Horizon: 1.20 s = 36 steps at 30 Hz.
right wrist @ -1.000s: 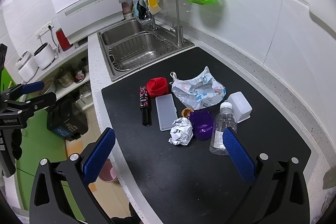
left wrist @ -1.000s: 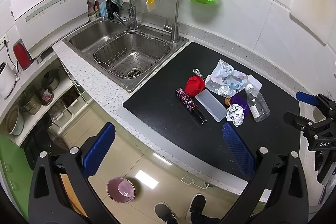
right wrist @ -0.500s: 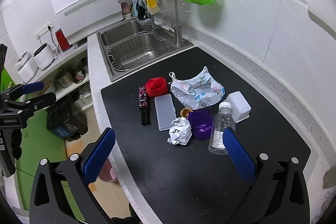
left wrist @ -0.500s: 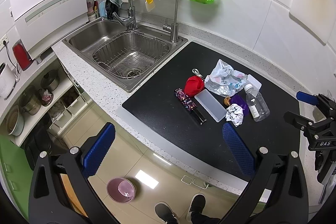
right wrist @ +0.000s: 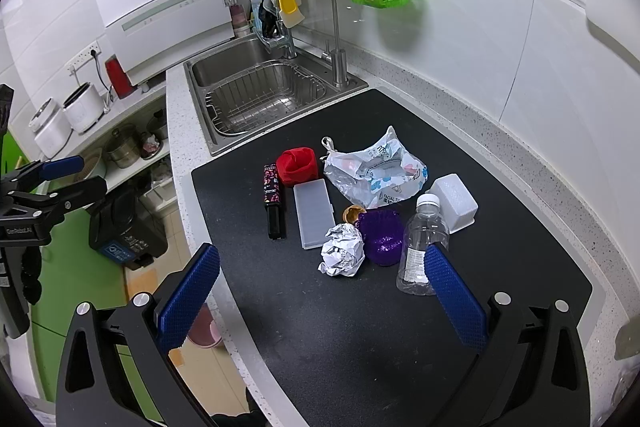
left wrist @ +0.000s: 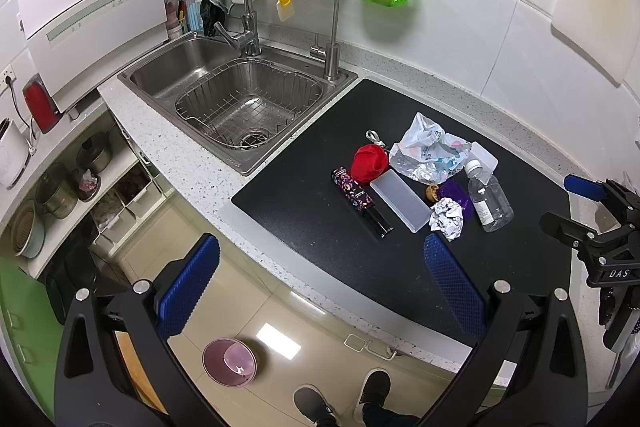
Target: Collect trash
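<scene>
From the left wrist view, the left gripper [left wrist: 320,283] is held above the tabletop's [left wrist: 320,227] edge, its fingers spread wide with nothing between them. A crumpled paper ball [left wrist: 447,218] is seen on the black mat, just beside a clear plastic bottle [left wrist: 489,195] lying down. A crinkled plastic bag [left wrist: 428,155] lies behind them, next to a red cloth [left wrist: 369,163]. A pink bowl [left wrist: 229,367] is seen on the floor below.

From the right wrist view, the right gripper [right wrist: 322,299] is held over the mat, its fingers spread wide and empty. The paper ball [right wrist: 342,255] is seen between them, touching a purple pouch [right wrist: 382,235]. The bottle [right wrist: 420,243] is near the right finger. A black bin [right wrist: 124,227] stands on the floor.
</scene>
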Each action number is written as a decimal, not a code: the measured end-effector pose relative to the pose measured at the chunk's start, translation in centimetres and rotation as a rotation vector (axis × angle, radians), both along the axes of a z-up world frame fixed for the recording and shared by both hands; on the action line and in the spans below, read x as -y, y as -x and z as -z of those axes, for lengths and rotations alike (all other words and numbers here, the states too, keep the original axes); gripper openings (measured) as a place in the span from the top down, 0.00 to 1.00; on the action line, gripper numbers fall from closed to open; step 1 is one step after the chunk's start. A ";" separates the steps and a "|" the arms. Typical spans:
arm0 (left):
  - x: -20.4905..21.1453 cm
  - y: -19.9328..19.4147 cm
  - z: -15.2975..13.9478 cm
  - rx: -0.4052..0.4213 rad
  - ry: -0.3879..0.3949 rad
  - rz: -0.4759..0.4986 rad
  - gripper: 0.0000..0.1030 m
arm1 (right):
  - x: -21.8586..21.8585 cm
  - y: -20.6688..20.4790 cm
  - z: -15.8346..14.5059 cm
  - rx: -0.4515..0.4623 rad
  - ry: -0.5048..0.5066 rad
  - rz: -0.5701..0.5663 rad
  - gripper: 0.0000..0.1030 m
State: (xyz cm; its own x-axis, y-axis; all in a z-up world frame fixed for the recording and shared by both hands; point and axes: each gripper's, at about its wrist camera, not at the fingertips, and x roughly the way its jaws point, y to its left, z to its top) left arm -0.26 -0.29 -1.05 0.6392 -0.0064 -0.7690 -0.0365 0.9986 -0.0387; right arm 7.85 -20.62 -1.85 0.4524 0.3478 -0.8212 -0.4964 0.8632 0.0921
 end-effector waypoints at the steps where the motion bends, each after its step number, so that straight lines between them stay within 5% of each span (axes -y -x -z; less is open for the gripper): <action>1: 0.0 0.0 -0.1 0.000 -0.002 0.001 0.03 | 0.0 0.0 0.0 0.000 0.000 0.000 0.05; 36: 0.7 -1.5 1.1 -0.009 0.043 0.033 0.03 | 0.9 -0.7 0.8 0.014 0.041 0.038 0.05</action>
State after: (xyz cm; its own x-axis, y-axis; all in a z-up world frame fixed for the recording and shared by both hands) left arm 1.29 -1.03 -2.12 0.6314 -0.0607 -0.7731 -0.0043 0.9966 -0.0819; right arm 8.54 -21.50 -2.65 0.4761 0.2962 -0.8280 -0.4645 0.8842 0.0492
